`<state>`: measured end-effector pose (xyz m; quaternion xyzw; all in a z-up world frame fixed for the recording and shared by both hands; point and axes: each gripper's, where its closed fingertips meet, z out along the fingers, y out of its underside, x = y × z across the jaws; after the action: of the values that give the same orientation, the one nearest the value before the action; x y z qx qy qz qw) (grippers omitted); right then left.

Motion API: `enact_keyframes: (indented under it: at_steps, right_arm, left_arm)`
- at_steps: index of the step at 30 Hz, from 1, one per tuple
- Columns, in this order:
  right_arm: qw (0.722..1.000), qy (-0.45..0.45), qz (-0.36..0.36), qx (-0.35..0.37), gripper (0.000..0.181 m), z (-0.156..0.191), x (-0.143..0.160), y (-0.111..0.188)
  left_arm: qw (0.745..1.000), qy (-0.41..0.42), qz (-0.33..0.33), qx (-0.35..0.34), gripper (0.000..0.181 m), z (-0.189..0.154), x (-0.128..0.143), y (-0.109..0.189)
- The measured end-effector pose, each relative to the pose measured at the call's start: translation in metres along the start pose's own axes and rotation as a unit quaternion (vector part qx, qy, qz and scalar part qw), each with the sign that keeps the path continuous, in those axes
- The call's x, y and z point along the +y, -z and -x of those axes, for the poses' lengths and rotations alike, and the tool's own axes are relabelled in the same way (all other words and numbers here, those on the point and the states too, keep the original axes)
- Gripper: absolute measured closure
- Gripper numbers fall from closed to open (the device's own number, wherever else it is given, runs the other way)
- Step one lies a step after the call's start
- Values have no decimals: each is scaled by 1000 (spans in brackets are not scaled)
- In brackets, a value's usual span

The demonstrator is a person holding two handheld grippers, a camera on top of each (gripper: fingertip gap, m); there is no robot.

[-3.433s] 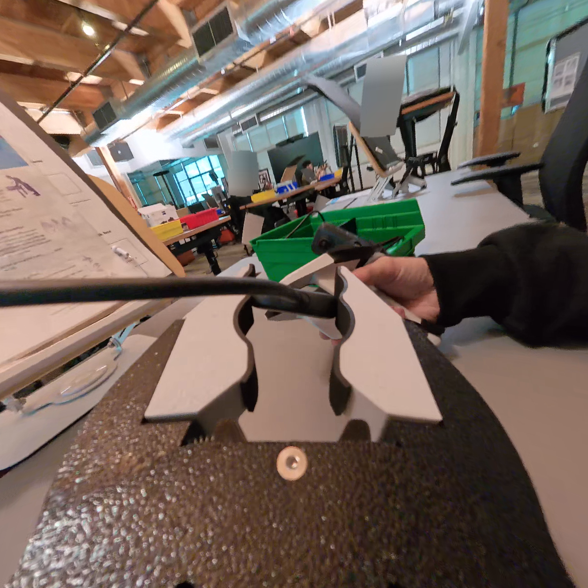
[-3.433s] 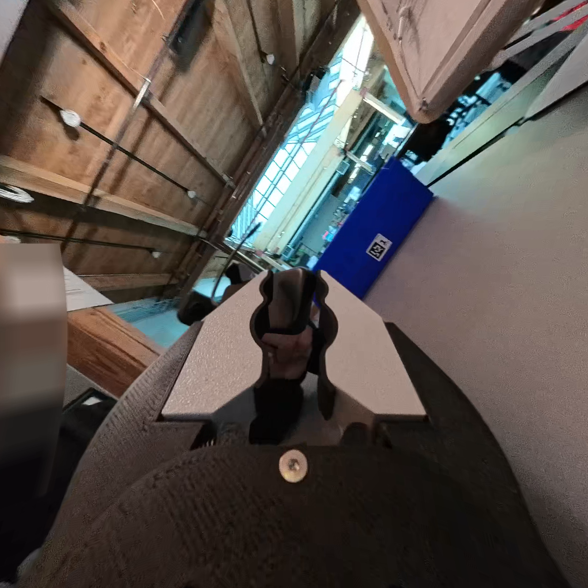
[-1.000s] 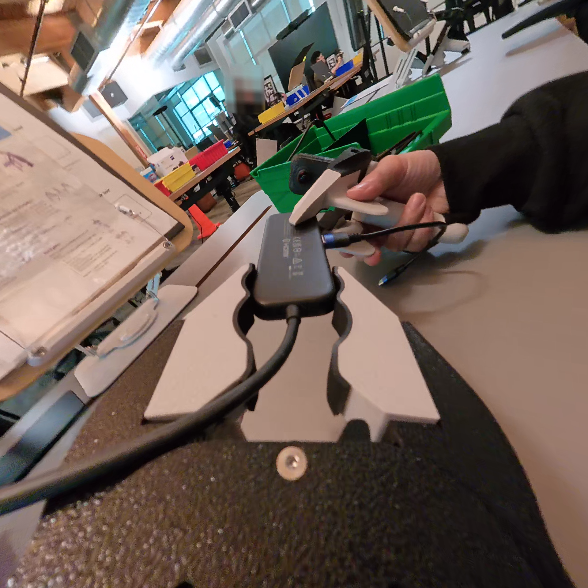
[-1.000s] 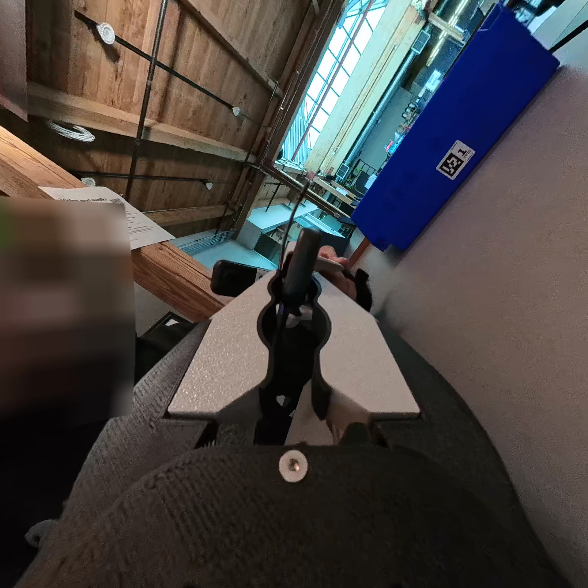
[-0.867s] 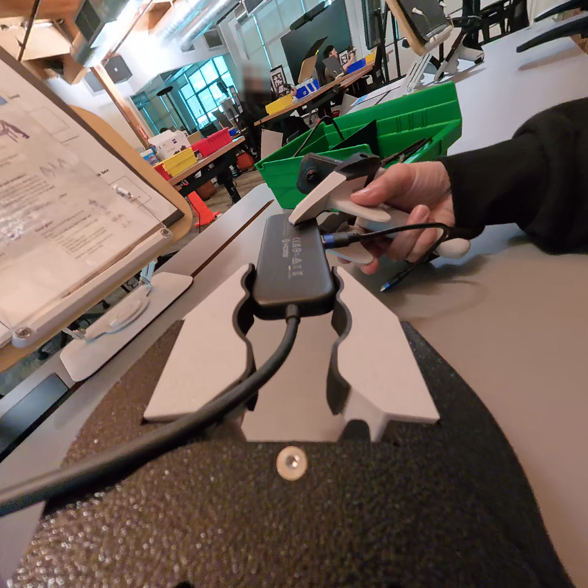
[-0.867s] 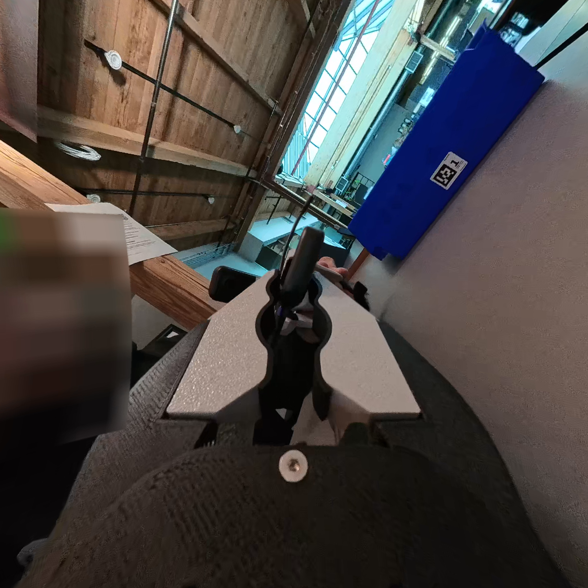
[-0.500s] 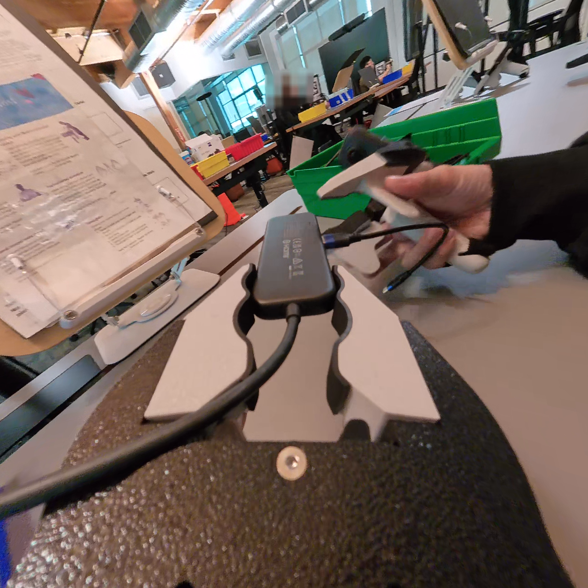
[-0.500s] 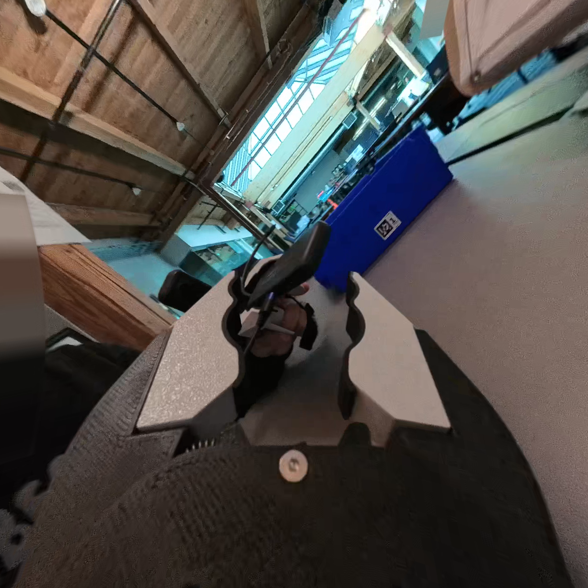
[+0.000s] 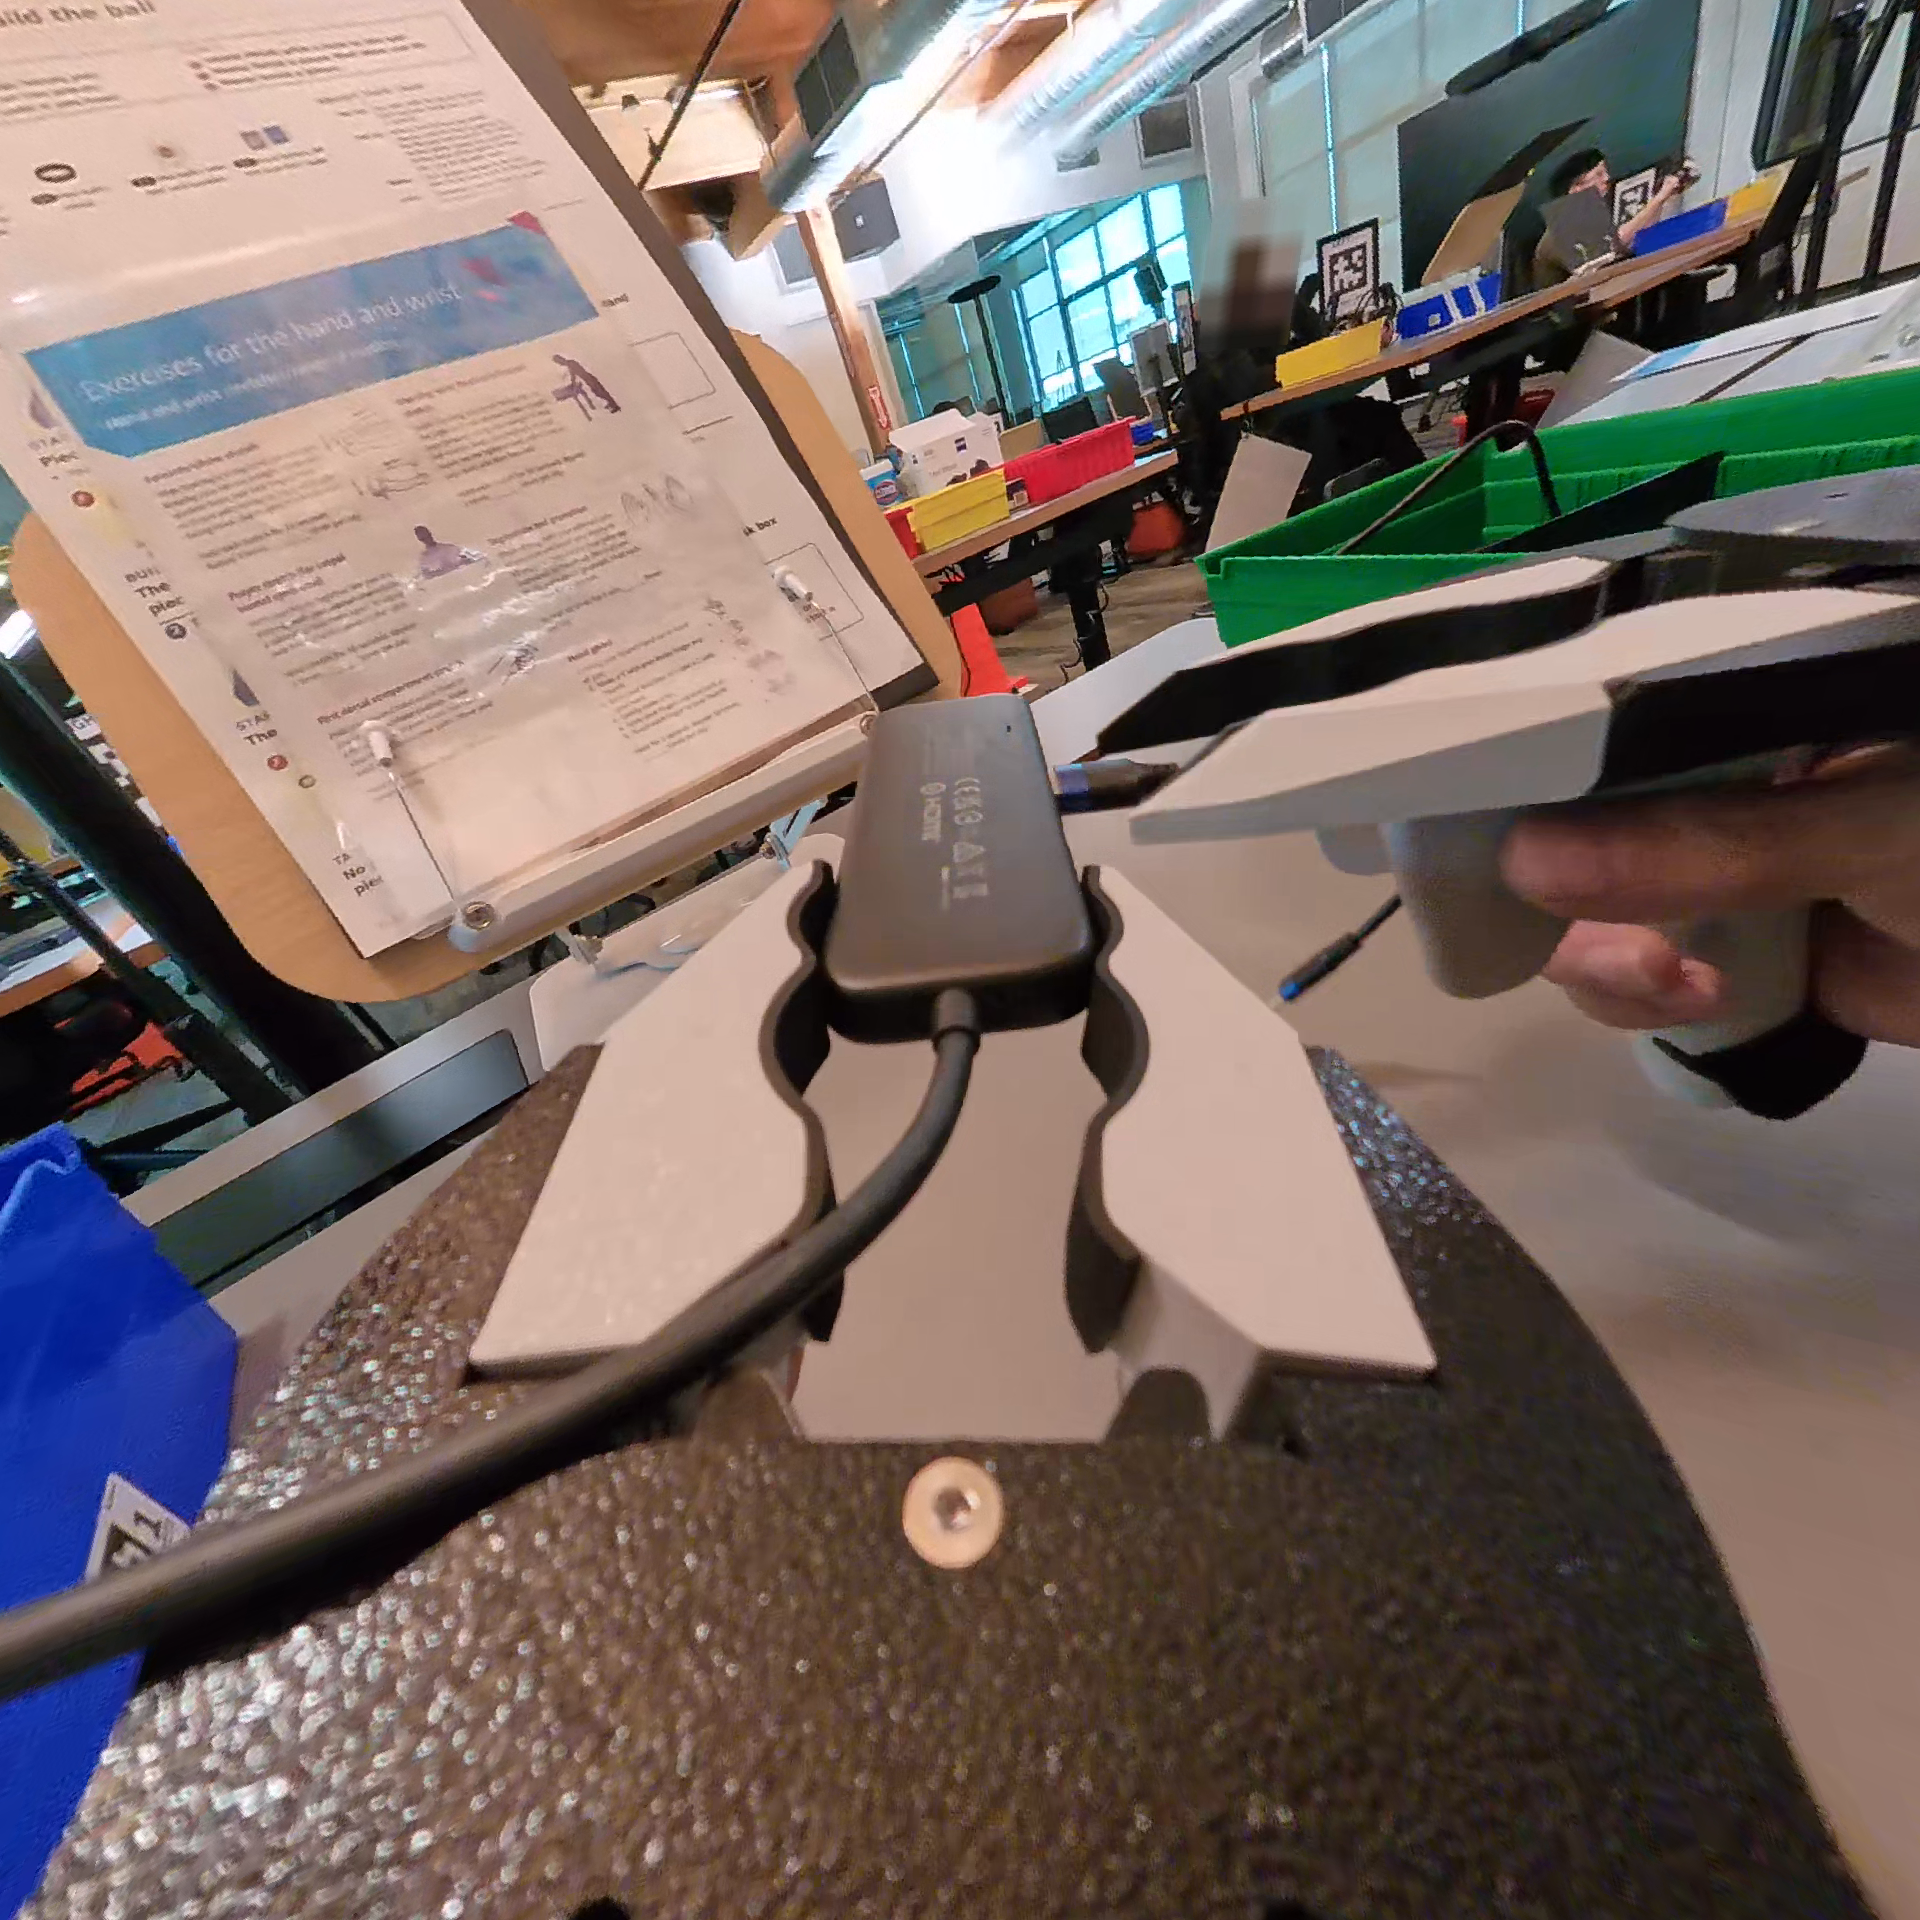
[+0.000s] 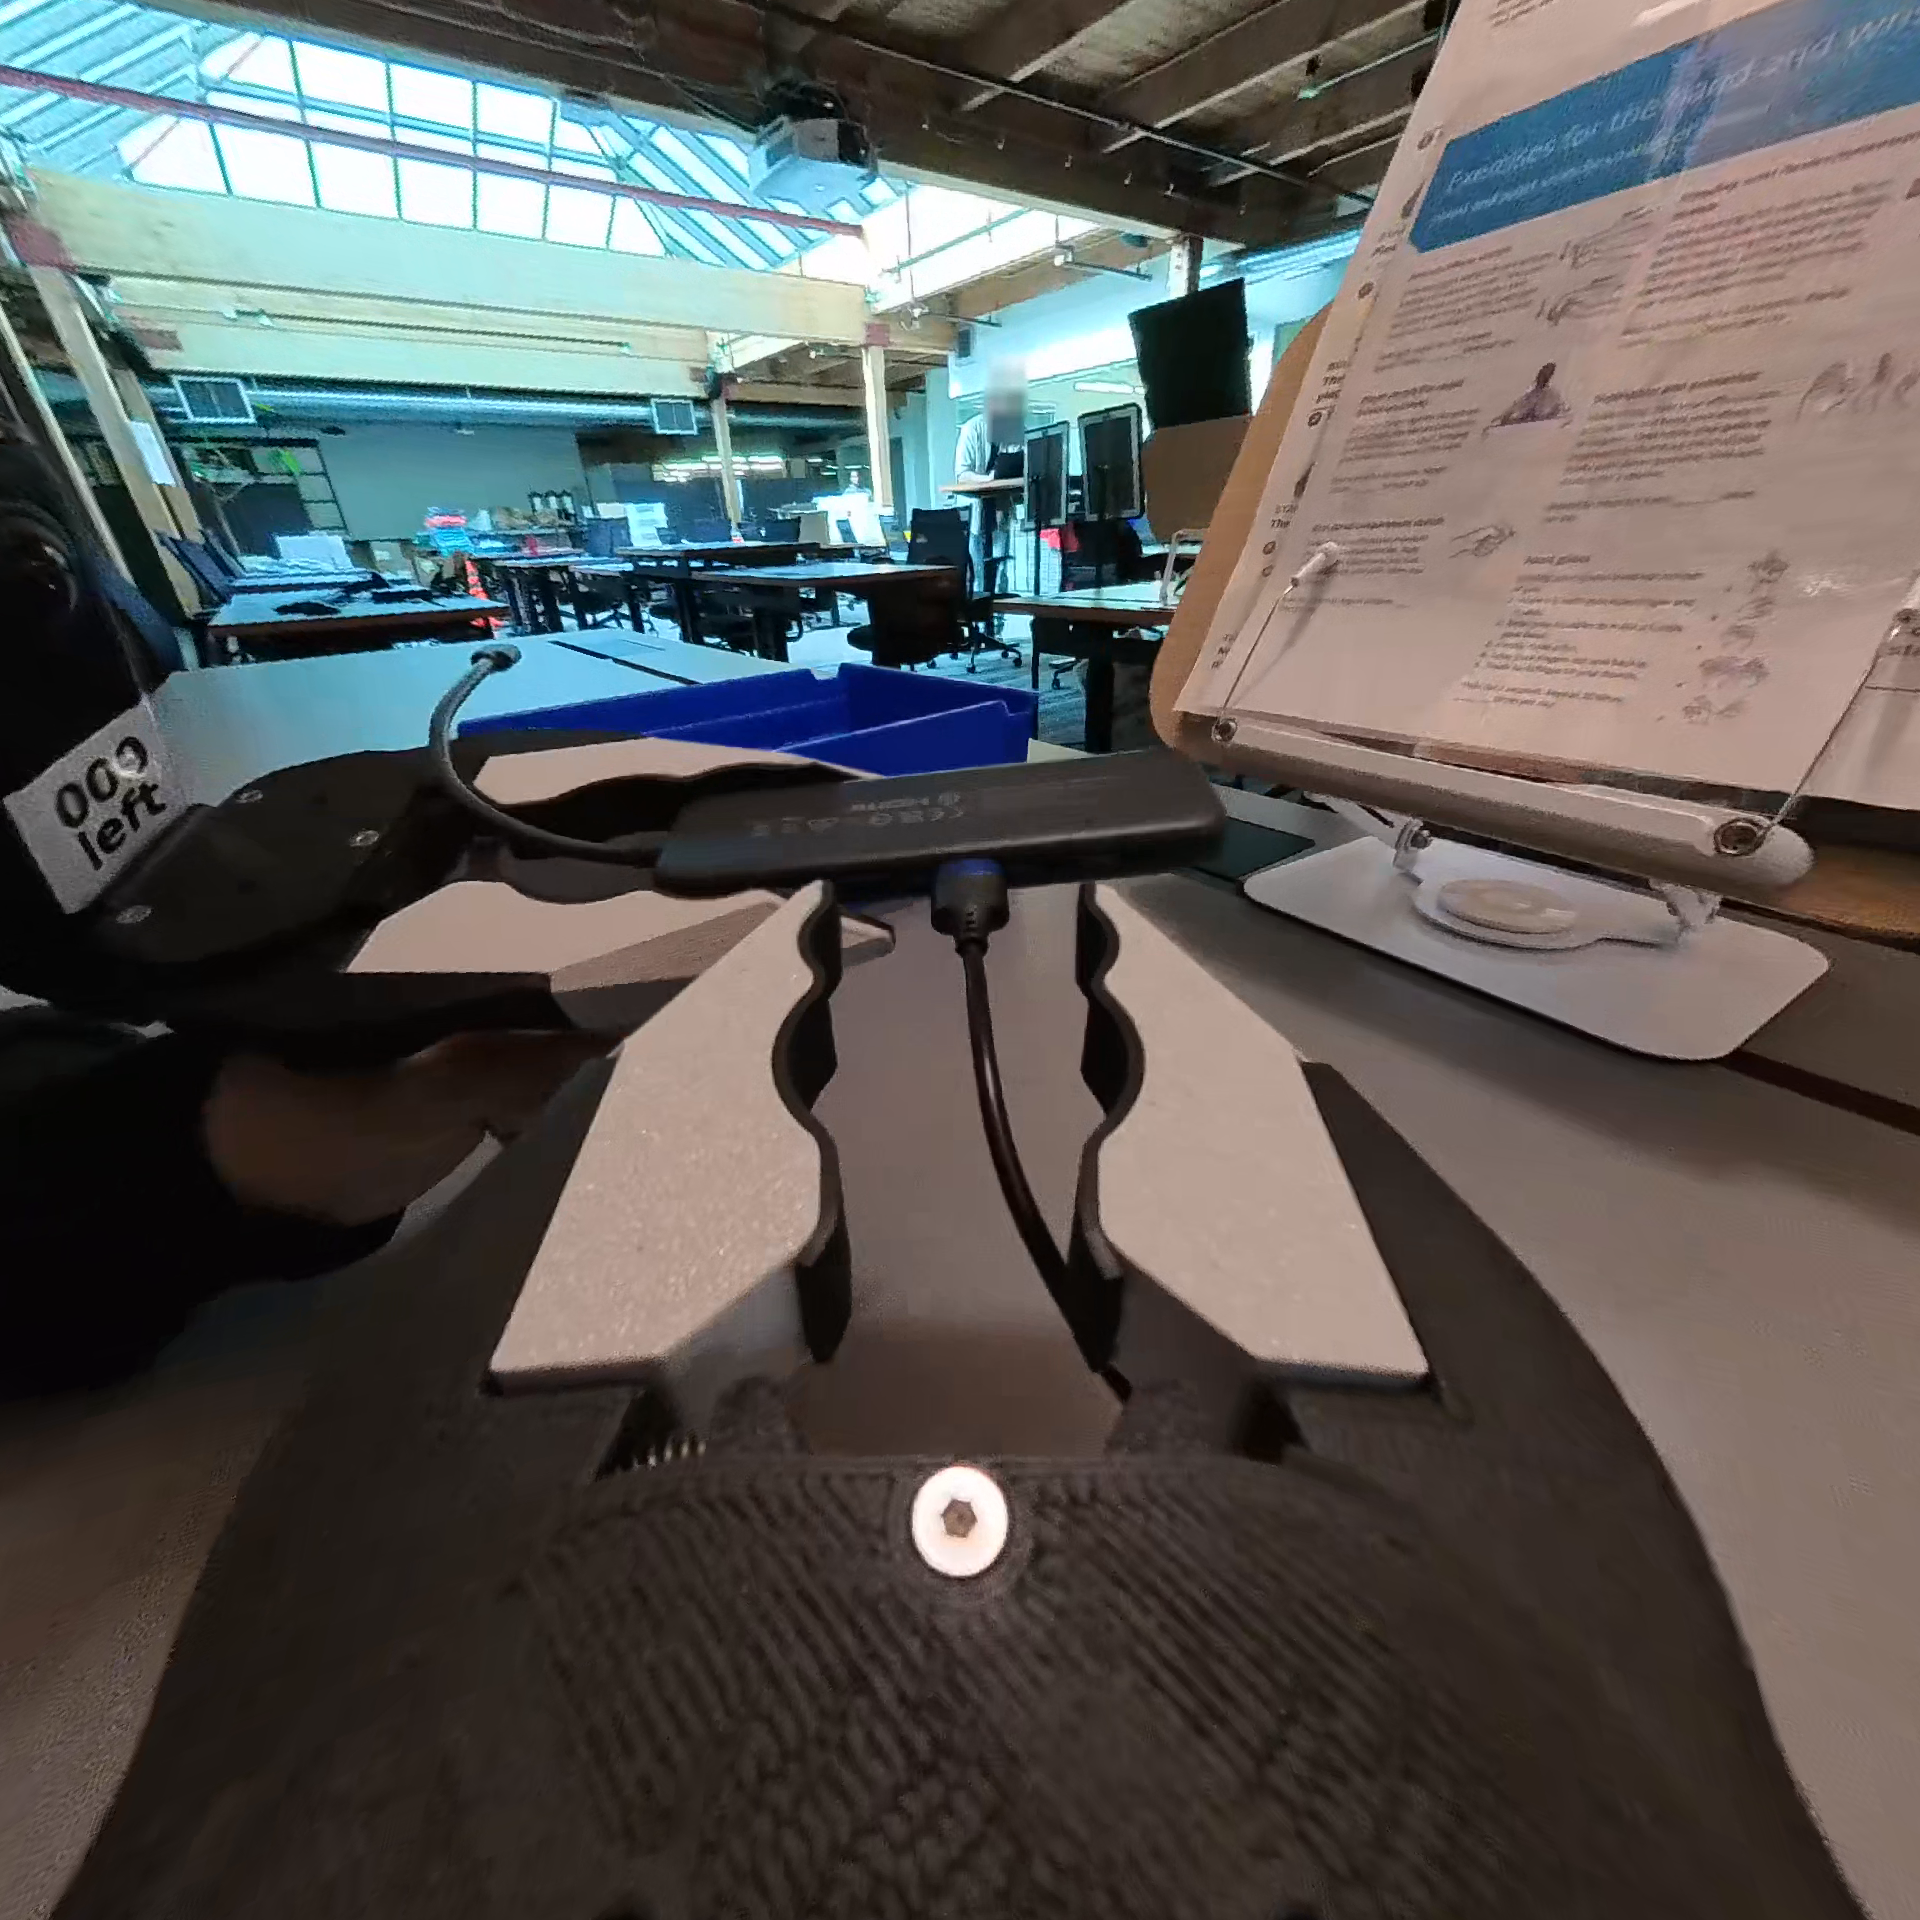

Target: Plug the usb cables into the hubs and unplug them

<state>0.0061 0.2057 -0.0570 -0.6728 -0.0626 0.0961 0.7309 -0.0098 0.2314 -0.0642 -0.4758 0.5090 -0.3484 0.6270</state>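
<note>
My left gripper (image 9: pixel 956 914) is shut on the near end of a black USB hub (image 9: pixel 961 831) and holds it level above the grey table (image 9: pixel 1610 1195). The hub's own black lead (image 9: pixel 727 1340) trails back to the left over the gripper. A black USB cable plug (image 10: pixel 968 883) with a blue collar sits in the hub's (image 10: pixel 935 821) side port. My right gripper (image 10: pixel 951 904) is open, its fingers either side of the plug with gaps. The cable (image 10: pixel 1003 1122) runs back between them. Its free end (image 9: pixel 1325 961) hangs below. The right gripper also shows in the left wrist view (image 9: pixel 1122 781), the left gripper in the right wrist view (image 10: pixel 790 831).
A document stand (image 9: pixel 416 520) with laminated sheets rises just behind the hub, on a white base plate (image 10: pixel 1558 956). A blue bin (image 10: pixel 831 717) stands beyond the hub on the left side. A green bin (image 9: pixel 1662 488) stands behind the right gripper.
The right gripper was shut on the plug at the hub a second ago; it has opened and rolled level, leaving the plug in the port. The left gripper has swung left, still gripping the hub.
</note>
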Motion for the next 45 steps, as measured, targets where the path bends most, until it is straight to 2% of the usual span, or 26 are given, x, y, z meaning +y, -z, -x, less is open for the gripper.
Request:
enact_keyframes:
  at_steps: [5,8,13,23,25,27,29,31,34,37,39,42,45]
  right_arm:
    - [1000,3,-1,9,161,-4,6,-1]
    - [1000,6,2,10,167,-4,9,-2]
    - [999,27,25,15,167,-2,7,-4]
    - [999,26,36,22,167,-1,-12,1]
    - [997,46,42,49,167,-11,-13,12]
    - [997,63,14,49,167,-19,-26,21]
    - [998,56,-15,38,167,-17,-41,24]
    - [996,69,-30,42,167,-21,-56,31]
    - [989,100,-70,77,167,-32,-99,62]
    - [979,116,-93,141,167,-55,-144,113]
    - [967,123,-108,195,167,-76,-163,151]
    - [947,125,-84,284,167,-122,-154,195]
    - [935,90,-34,340,167,-168,-117,214]
  left_arm:
    - [1000,20,4,14,135,-9,4,-2]
    - [1000,20,7,15,135,-10,5,-2]
    - [1000,10,12,12,136,-7,6,-2]
    - [1000,-6,-8,-12,136,-5,-16,0]
    - [995,20,-8,-93,136,29,-17,5]
    - [991,51,-16,-124,136,67,-19,16]
    - [991,32,-28,-125,136,71,-21,24]
    - [994,22,-24,-102,136,55,-17,21]
    - [998,-4,-17,-67,136,34,-11,13]
    - [999,-9,-3,-33,136,20,-1,9]
    - [1000,-1,6,-16,136,15,4,7]
    - [1000,6,12,-1,136,10,6,6]
    - [1000,6,11,15,136,3,6,6]
